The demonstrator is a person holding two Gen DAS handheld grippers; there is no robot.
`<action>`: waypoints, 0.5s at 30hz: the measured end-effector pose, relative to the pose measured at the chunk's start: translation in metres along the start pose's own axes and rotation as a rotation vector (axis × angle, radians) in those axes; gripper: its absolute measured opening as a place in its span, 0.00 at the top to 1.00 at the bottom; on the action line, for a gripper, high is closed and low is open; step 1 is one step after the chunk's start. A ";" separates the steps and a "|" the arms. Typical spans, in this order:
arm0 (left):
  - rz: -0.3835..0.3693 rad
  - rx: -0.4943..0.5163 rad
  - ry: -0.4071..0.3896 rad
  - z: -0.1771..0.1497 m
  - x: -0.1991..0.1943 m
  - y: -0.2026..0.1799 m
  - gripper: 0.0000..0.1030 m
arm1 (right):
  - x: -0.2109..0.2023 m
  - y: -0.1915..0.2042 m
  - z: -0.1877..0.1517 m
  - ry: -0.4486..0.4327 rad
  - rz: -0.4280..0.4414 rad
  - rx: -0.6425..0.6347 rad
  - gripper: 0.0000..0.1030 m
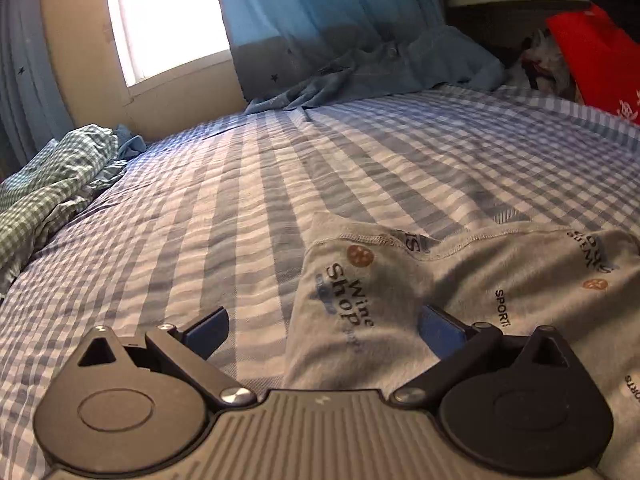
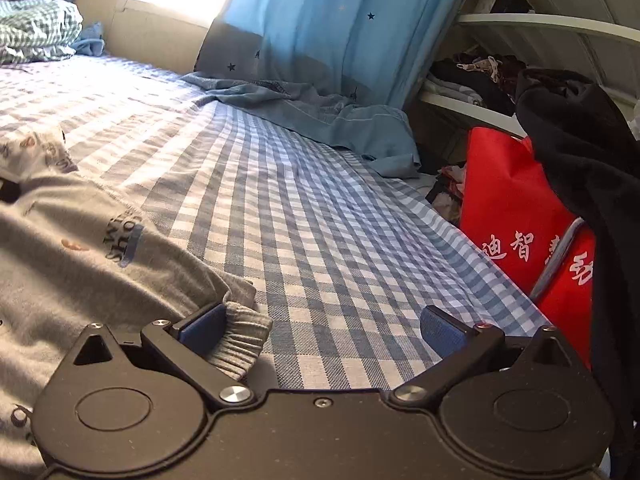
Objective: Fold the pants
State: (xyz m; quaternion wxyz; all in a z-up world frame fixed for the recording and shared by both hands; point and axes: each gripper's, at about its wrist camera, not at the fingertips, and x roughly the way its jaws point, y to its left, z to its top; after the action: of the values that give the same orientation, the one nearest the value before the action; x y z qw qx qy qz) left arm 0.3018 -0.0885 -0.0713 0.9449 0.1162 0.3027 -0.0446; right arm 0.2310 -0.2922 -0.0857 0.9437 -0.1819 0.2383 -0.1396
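The grey printed pants (image 1: pixel 460 296) lie on the blue checked bed sheet (image 1: pixel 240 220). In the left wrist view their stitched top edge runs across the right half. My left gripper (image 1: pixel 324 330) is open, low over the pants' left edge; its right finger (image 1: pixel 440 332) is over the cloth, its left finger over bare sheet. In the right wrist view the pants (image 2: pixel 80 248) fill the left side, and the ribbed leg cuff (image 2: pixel 244 340) lies just inside the left finger (image 2: pixel 202 330). My right gripper (image 2: pixel 324 330) is open, nothing held.
A crumpled green checked cloth (image 1: pixel 52 184) lies at the bed's far left. Blue garments (image 2: pixel 320 120) lie by the blue star curtain (image 2: pixel 340 28) at the far edge. A red bag (image 2: pixel 520 216), dark clothing (image 2: pixel 580 152) and white shelves (image 2: pixel 552 24) stand right of the bed.
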 end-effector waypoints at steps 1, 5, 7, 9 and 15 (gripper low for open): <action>-0.012 -0.025 -0.007 -0.001 -0.009 0.006 0.01 | -0.012 -0.002 0.000 -0.032 -0.006 0.020 0.01; -0.013 -0.081 0.007 -0.015 -0.033 0.019 0.00 | -0.056 0.004 -0.009 -0.078 0.060 0.061 0.01; -0.019 -0.092 0.053 -0.028 -0.035 0.025 0.01 | -0.063 0.018 -0.021 -0.044 0.063 0.011 0.01; -0.035 -0.137 0.053 -0.045 -0.044 0.033 0.01 | -0.076 0.024 -0.032 -0.077 0.030 0.016 0.01; -0.105 -0.300 0.053 -0.070 -0.062 0.063 0.01 | -0.094 0.034 -0.050 -0.157 -0.040 0.004 0.01</action>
State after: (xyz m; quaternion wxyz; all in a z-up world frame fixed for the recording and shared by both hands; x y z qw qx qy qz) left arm 0.2213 -0.0093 -0.0784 0.9397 -0.0412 0.3365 -0.0449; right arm 0.1323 -0.2425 -0.1028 0.9568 -0.1953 0.1598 -0.1441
